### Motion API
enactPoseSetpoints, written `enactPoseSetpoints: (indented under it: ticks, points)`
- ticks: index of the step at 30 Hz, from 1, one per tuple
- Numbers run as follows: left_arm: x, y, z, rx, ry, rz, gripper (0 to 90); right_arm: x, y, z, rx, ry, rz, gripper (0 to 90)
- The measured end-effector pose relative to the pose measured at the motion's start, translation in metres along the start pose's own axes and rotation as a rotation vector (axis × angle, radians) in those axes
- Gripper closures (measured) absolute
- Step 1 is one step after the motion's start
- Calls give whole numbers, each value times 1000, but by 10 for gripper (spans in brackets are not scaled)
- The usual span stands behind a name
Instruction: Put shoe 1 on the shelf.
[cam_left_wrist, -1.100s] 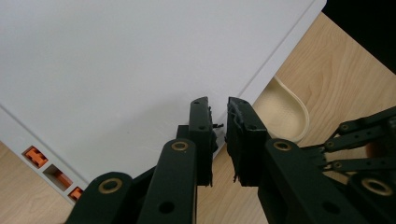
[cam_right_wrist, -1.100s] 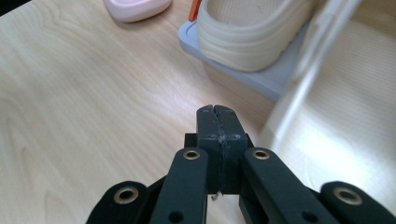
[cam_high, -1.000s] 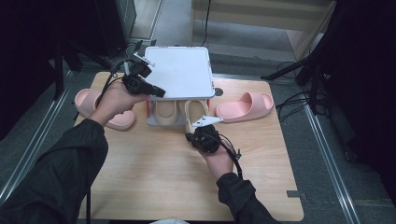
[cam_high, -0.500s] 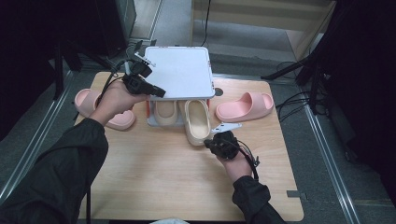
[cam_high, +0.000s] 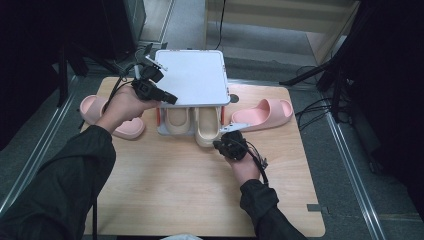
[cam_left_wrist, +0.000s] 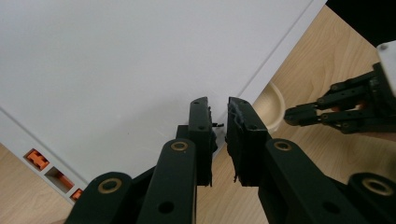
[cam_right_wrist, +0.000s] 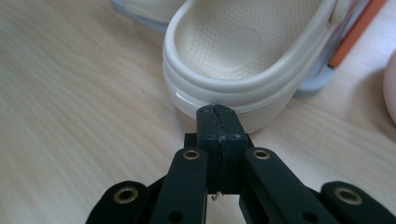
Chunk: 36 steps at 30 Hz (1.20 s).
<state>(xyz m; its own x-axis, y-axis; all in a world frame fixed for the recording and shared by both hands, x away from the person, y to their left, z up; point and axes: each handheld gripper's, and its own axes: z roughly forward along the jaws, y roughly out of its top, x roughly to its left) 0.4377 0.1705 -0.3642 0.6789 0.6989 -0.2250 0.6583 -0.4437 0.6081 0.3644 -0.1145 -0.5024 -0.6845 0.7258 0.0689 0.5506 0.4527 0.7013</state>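
Note:
A low rack with a white top panel (cam_high: 192, 77) stands at the table's back, two beige slippers side by side under it. My left gripper (cam_high: 169, 98) sits at the panel's front left corner; its jaws (cam_left_wrist: 218, 105) stand a narrow slit apart on the panel (cam_left_wrist: 116, 70) edge and seem to pinch it. My right gripper (cam_high: 218, 144) is shut with nothing in it. Its tips (cam_right_wrist: 217, 110) touch the heel of the right beige slipper (cam_right_wrist: 243, 51), whose heel (cam_high: 206, 132) pokes out of the rack. The left beige slipper (cam_high: 177, 122) lies deeper in.
One pink slipper (cam_high: 265, 112) lies right of the rack, another (cam_high: 92, 107) left of it, partly under my left hand. The wooden table (cam_high: 175, 190) has bare room in front. Cables and dark stands surround the table's far side.
My right gripper drew back to the right, then came forward against the right beige slipper's heel; that slipper now sits straighter and farther into the rack. The left gripper held still.

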Motion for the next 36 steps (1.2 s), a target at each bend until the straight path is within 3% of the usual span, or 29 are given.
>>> enactPoseSetpoints:
  ticks: [4, 15, 18, 20, 22, 24, 27, 32, 36]
  points:
    - [-1, 0, 0, 1, 6, 12, 790, 0, 8, 11, -43, -10, 19, 900]
    - [0, -1, -1, 1, -1, 9, 788, -2, 23, 29, -57, -38, 32, 900]
    - [0, -1, -1, -1, -2, 11, 786, -4, 25, 31, -59, -39, 58, 894]
    - [0, -2, -1, -1, -1, 41, 777, -5, 24, 32, -58, -28, 66, 879]
    - [0, -1, -1, -3, -11, 37, 766, -4, 22, 30, -44, -27, 69, 883]
    - [1, -1, -1, -6, -26, 36, 724, -2, 17, 25, -54, -12, 78, 884]
    - [-2, 1, -2, 1, -34, 42, 594, 1, 13, 14, -48, 40, 85, 838]
    - [-11, 0, -16, -60, -20, 54, 508, 9, 2, -15, -33, 112, 54, 704]
    - [-17, -7, -30, -72, -2, 45, 470, 15, -16, -47, -65, 100, 11, 637]
